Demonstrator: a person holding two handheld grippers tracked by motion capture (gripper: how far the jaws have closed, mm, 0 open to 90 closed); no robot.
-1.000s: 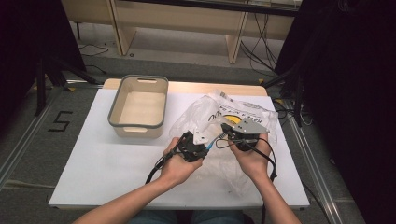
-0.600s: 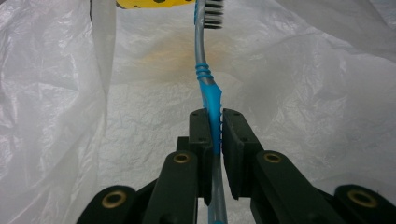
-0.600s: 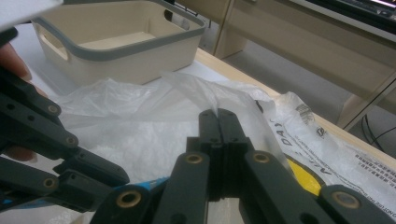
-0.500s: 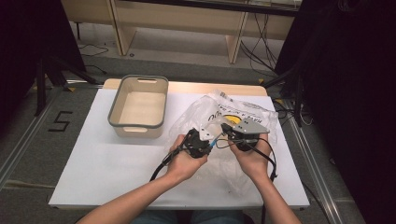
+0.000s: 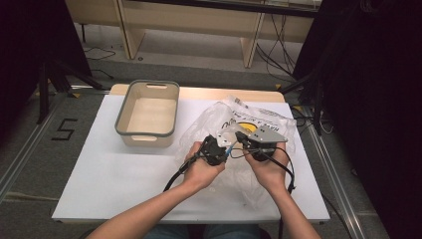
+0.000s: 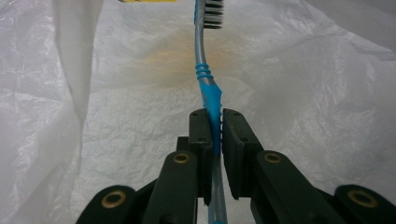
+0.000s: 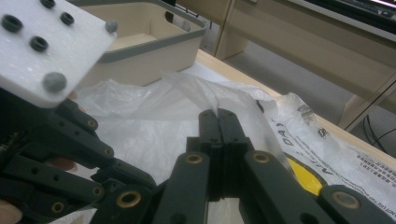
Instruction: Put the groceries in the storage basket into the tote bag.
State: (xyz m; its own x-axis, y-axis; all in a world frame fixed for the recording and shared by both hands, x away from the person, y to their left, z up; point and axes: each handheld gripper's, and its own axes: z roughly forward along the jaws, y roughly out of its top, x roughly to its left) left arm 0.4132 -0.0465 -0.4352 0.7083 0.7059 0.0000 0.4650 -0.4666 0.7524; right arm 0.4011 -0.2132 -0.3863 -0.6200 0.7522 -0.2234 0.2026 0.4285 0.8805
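Note:
My left gripper (image 6: 214, 116) is shut on the handle of a blue and clear toothbrush (image 6: 204, 70), whose bristled head points away into a white plastic bag (image 6: 303, 93). From above, the left gripper (image 5: 223, 148) sits at the crumpled bag's (image 5: 259, 122) mouth, close to my right gripper (image 5: 242, 138). The right gripper (image 7: 218, 114) is shut on a raised fold of the bag's (image 7: 140, 116) thin film. The left gripper's black body (image 7: 60, 140) and its white plate fill the left of the right gripper view.
A beige bin with a grey rim (image 5: 147, 132) stands empty at the back left of the white table top (image 5: 99, 174); the same bin (image 7: 154, 51) shows behind the bag. The bag has a yellow print and black lettering (image 7: 303, 179).
My left hand has moved a little to the right with the toothbrush, closer to the right gripper and the bag's mouth. The right hand has stayed put.

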